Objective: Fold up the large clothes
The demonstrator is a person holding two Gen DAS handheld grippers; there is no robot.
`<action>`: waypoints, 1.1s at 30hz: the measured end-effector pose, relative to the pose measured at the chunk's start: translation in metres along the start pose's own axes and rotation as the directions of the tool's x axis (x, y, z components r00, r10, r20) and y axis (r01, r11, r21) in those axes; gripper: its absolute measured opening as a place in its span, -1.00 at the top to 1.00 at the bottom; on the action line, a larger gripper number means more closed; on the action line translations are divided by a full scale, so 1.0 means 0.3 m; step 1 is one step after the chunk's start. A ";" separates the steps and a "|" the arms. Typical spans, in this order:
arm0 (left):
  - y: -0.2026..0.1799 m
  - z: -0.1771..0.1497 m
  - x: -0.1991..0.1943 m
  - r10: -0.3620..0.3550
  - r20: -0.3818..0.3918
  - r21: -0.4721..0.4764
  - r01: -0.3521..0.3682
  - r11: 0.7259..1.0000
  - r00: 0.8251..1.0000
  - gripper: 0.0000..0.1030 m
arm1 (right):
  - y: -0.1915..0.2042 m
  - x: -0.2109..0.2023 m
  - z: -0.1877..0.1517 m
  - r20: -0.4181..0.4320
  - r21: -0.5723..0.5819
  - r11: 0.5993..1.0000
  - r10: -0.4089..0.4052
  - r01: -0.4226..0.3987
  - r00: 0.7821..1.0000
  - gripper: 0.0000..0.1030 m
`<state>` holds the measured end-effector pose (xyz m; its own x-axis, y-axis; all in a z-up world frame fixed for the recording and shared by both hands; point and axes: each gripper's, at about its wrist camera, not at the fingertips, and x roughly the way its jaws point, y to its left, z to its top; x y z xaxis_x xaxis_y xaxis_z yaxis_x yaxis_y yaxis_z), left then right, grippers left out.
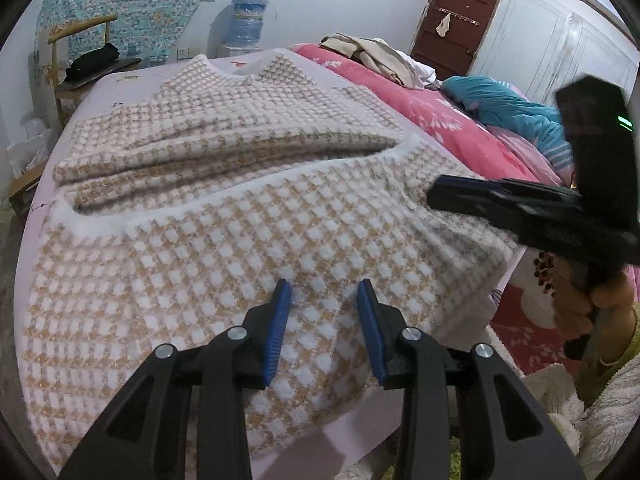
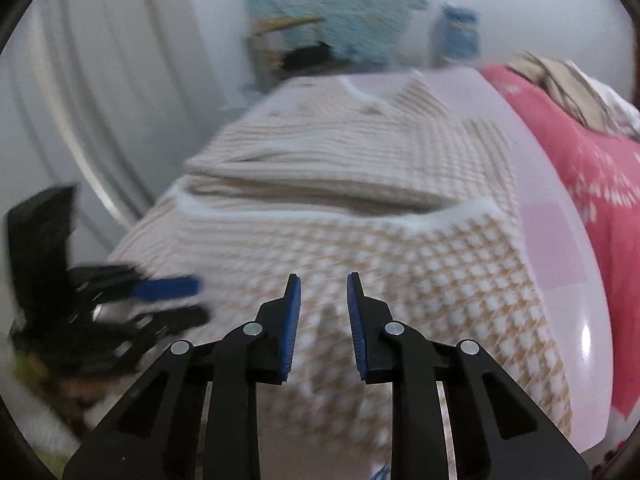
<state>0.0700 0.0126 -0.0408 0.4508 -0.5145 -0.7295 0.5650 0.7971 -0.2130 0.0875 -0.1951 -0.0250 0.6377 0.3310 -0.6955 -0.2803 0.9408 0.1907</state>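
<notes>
right gripper (image 2: 323, 280) fingers apart, empty | over checked sweater (image 2: 440, 280) | left gripper (image 2: 182, 300) at left

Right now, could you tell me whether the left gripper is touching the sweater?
Cannot tell: in the left wrist view the left gripper overlaps the sweater, with no plain contact or gap.

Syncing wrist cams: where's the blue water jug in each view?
Left wrist: water jug upper centre-left, against the far wall beyond the checked sweater.
Right wrist: water jug upper right of centre, blurred, same wall.
Shared landmark: the wooden chair, left of the jug in both views.
</notes>
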 end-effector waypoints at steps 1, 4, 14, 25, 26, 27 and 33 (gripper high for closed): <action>-0.009 0.005 0.010 -0.002 0.000 0.000 0.002 1.000 1.000 0.33 | 0.017 0.004 -0.017 -0.010 -0.031 0.999 0.008 -0.008 1.000 0.58; -0.010 0.004 0.011 -0.007 -0.004 -0.007 0.007 1.000 1.000 0.33 | 0.034 0.098 -0.074 -0.117 -0.054 0.998 -0.033 0.027 0.993 0.57; 0.000 0.011 0.016 -0.005 -0.005 -0.011 0.005 1.000 1.000 0.34 | 0.042 0.025 -0.045 -0.066 -0.080 0.992 0.097 -0.102 0.993 0.26; 0.006 0.018 0.000 -0.019 -0.010 -0.032 0.019 0.999 1.000 0.33 | 0.068 0.099 -0.110 -0.130 -0.166 0.984 0.040 -0.061 0.991 0.02; 0.006 0.017 -0.011 -0.015 -0.009 -0.033 0.015 0.999 1.000 0.33 | 0.065 0.099 -0.110 -0.129 -0.167 0.984 0.039 -0.061 0.991 0.02; 0.007 0.017 -0.019 -0.011 -0.009 -0.034 0.011 0.999 1.000 0.33 | 0.069 0.098 -0.110 -0.128 -0.169 0.984 0.038 -0.060 0.991 0.02; 0.030 -0.020 -0.104 -0.021 -0.035 -0.049 0.020 0.999 0.999 0.33 | 0.076 0.069 -0.128 -0.118 -0.150 0.986 0.056 -0.073 0.991 0.02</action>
<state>0.0568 0.0378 -0.0239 0.4144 -0.5201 -0.7469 0.5390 0.8015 -0.2591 0.0667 -0.1698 -0.0616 0.5323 0.3723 -0.7603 -0.4307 0.8923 0.1354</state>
